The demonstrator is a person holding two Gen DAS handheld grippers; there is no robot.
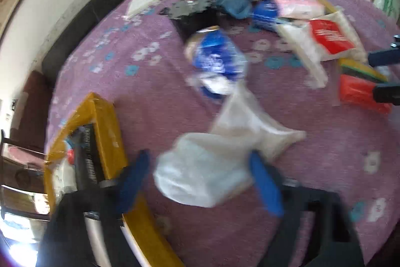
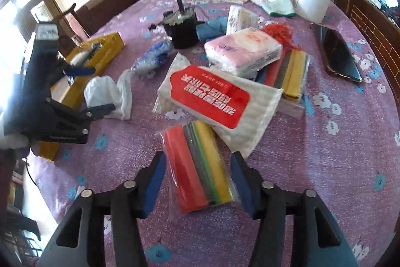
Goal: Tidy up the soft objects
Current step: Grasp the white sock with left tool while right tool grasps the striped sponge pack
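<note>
My left tool straddles the crumpled white bag near the desk's left edge, pads not visibly pinching; my right tool stands spread around the sponge pack. Best to centre each before closing gently.
</note>
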